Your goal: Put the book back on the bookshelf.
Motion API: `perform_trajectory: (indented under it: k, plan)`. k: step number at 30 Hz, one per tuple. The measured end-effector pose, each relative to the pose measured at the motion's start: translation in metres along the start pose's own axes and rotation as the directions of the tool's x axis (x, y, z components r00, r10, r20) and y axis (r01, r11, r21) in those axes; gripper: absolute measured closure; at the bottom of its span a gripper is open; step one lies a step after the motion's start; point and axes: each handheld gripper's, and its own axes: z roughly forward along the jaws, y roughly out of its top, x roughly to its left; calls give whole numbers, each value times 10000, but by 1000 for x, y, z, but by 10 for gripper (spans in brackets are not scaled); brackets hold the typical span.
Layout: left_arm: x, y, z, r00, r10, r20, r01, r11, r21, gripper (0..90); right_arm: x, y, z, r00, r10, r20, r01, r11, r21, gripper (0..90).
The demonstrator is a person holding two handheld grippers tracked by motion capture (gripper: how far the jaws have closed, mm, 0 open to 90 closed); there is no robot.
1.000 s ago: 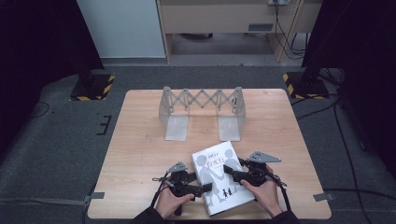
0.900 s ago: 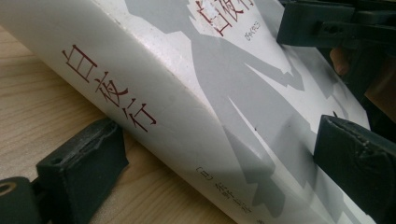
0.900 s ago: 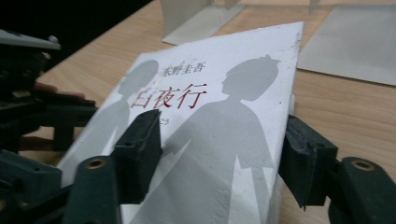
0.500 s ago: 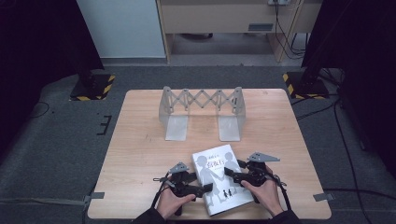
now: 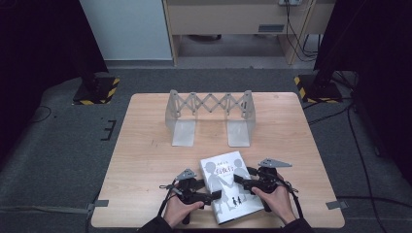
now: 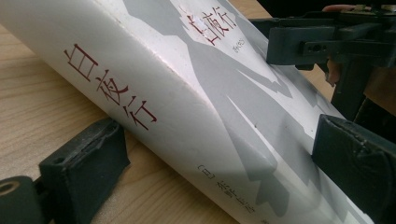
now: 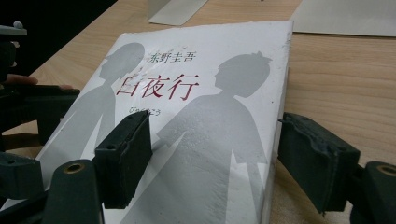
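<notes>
A thick white book (image 5: 227,189) with grey silhouettes and red characters lies flat near the table's front edge. My left gripper (image 5: 214,194) is at its spine side. In the left gripper view it (image 6: 215,140) is open: one pad (image 6: 84,163) is on the table beside the spine and the other (image 6: 355,158) is over the cover. My right gripper (image 5: 241,178) is at the book's opposite long edge. Its jaws (image 7: 210,149) have just been opening and straddle that edge, with one pad (image 7: 123,158) above the cover and one (image 7: 317,163) clear of the edge.
A grey expanding metal book rack (image 5: 209,116) stands at the middle back of the wooden table (image 5: 145,160), with its two base plates toward me. Bare wood lies between the rack and the book. Dark floor surrounds the table.
</notes>
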Motion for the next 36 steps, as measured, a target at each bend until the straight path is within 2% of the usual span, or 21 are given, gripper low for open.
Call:
perform_trajectory:
  k: [10,16,19,25,28,33,36]
  plan:
    - [1,2,0,9999,-107,-32,107,9999,7,40,0,-1,3,9998,85,-185,-85,10000,9,271]
    - [5,5,-3,9981,-608,-39,608,9981,23,116,0,-1,4,9995,182,-276,-182,9998,5,280]
    - [6,5,-3,9973,-731,-38,731,9973,29,130,0,-1,4,9994,165,-305,-164,9999,17,285]
    - [6,8,-6,9964,-844,-100,847,9955,425,153,5,1,5,9995,-89,-301,89,10000,15,302]
    - [6,9,-6,9954,-952,-109,957,9943,474,159,4,2,4,9995,78,-297,-76,10000,53,327]
    - [5,15,-9,9970,-755,-172,767,9930,903,165,6,5,2,9997,-40,-238,39,10000,-46,372]
    - [4,16,-9,9971,-737,-165,750,9923,984,168,6,6,-1,9996,-49,-277,46,9999,-110,408]
